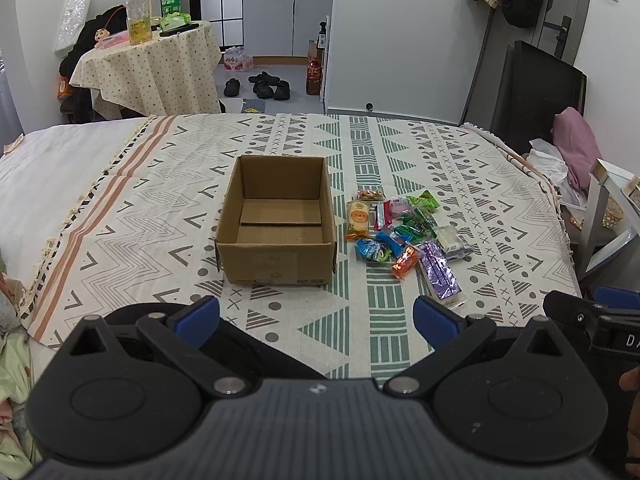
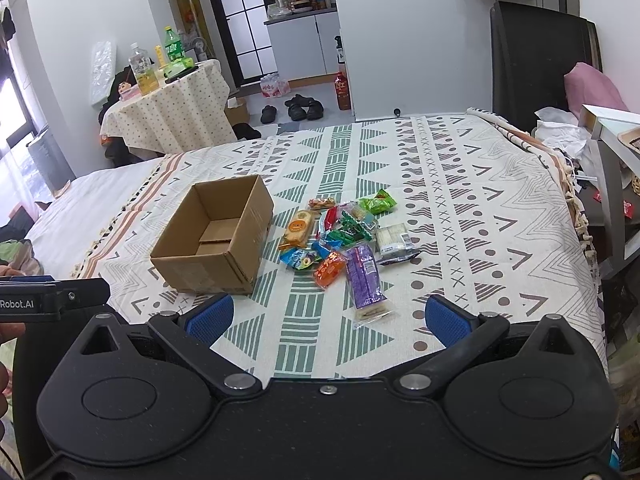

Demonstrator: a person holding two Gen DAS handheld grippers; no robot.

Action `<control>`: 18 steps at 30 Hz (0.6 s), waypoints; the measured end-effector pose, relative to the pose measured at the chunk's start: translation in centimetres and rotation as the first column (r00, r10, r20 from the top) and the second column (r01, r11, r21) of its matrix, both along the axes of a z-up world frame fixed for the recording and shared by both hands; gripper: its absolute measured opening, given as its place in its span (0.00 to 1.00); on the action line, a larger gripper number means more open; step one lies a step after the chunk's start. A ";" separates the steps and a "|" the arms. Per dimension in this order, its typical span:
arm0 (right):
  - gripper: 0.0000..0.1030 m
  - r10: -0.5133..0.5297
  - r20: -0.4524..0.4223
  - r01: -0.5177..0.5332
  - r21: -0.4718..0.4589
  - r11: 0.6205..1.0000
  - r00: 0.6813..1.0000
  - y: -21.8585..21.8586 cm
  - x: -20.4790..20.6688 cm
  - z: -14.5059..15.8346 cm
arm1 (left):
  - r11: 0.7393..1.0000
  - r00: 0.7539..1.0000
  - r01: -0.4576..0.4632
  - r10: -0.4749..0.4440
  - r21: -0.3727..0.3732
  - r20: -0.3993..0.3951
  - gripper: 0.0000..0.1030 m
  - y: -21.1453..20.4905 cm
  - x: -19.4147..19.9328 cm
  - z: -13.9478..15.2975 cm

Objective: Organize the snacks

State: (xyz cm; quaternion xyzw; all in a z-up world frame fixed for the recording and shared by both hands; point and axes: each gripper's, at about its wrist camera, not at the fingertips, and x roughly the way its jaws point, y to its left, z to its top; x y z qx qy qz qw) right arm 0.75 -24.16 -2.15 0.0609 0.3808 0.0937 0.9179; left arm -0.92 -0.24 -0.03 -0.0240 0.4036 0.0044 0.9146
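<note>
Patterned bedspread — cardboard box, snack packets beside.

A box stands upright on the bed. Just to its right lies a pile of snacks. Behind the bed, to the left, a small desk carries bottles.

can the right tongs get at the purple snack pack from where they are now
Probably yes: the right tongs are open, and the purple snack pack lies just ahead on the blanket, at the near edge of the pile, with nothing over it.
</note>
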 end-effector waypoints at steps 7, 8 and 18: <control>1.00 0.002 0.000 -0.002 -0.001 1.000 1.000 0.0 0.0 0.0 | 1.000 1.000 0.004 -0.004 0.001 -0.003 1.00 -0.3 0.4 -0.3; 1.00 0.005 -0.001 -0.005 -0.003 1.000 1.000 0.1 0.1 0.0 | 1.000 1.000 0.004 -0.004 0.001 -0.003 1.00 -0.4 0.4 -0.3; 1.00 0.000 -0.014 0.000 -0.006 1.000 1.000 -0.1 1.3 -0.6 | 1.000 0.999 0.023 -0.023 0.000 -0.027 1.00 -1.2 2.5 -1.4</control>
